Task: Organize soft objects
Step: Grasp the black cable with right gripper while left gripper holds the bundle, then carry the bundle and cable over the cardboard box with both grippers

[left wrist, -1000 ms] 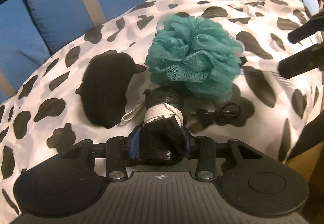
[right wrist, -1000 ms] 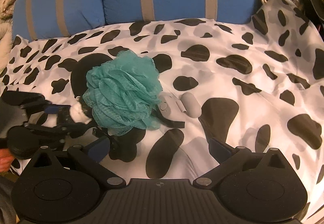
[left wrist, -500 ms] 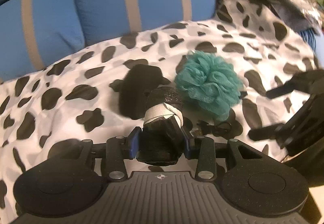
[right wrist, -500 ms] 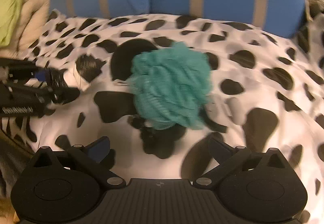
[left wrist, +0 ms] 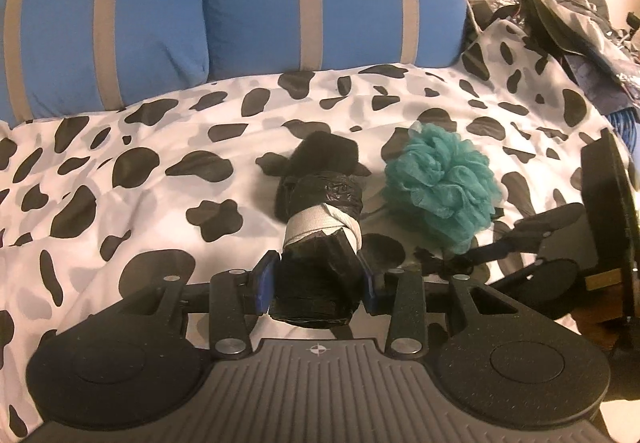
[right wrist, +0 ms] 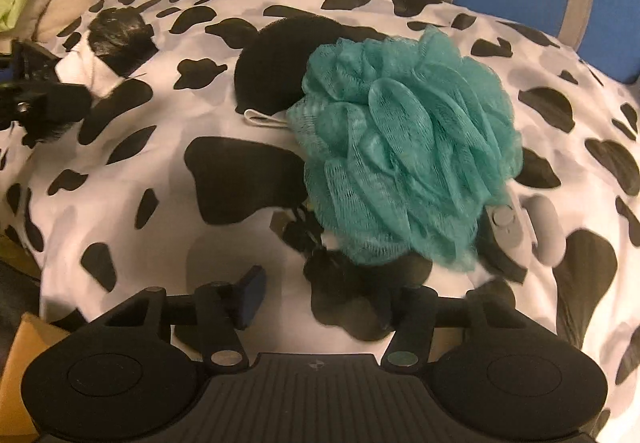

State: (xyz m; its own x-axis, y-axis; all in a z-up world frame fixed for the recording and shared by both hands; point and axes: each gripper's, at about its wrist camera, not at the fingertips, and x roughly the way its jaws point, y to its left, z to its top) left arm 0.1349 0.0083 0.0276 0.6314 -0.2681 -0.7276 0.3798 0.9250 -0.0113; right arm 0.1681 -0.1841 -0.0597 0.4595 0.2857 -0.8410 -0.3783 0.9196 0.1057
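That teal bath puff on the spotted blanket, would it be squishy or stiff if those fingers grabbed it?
The bath puff is bunched mesh ruffles, so it likely squashes easily and springs back. It looks airy, probably very light. Its rounded shape might roll a little if pushed on the blanket.

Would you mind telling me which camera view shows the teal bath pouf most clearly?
The right wrist view: the teal bath pouf fills the middle of the frame, near enough to show its mesh folds. The left wrist view shows the pouf whole but smaller, lying on the spotted cover beside the right gripper.
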